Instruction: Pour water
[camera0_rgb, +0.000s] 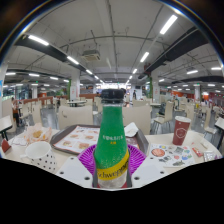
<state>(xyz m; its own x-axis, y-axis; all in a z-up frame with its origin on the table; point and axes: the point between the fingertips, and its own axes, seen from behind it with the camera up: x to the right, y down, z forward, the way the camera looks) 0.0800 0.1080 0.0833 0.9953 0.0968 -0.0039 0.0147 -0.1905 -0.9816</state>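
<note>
Purple pads (134, 160) of the hand-held gripper (112, 165) press both sides of a green bottle (112, 135), gripping it upright at lower centre of the frame. Beyond, at right, a red paper cup (181, 130) stands on the counter (200, 152).

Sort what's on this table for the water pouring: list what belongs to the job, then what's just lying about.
For the job:
- green bottle, between the gripper fingers, pads at both its sides
- white cup, a possible target, to the bottle's left

Lying about:
- red paper cup, off to the right
- printed tray mats on the table
- small white cup behind the bottle
</note>
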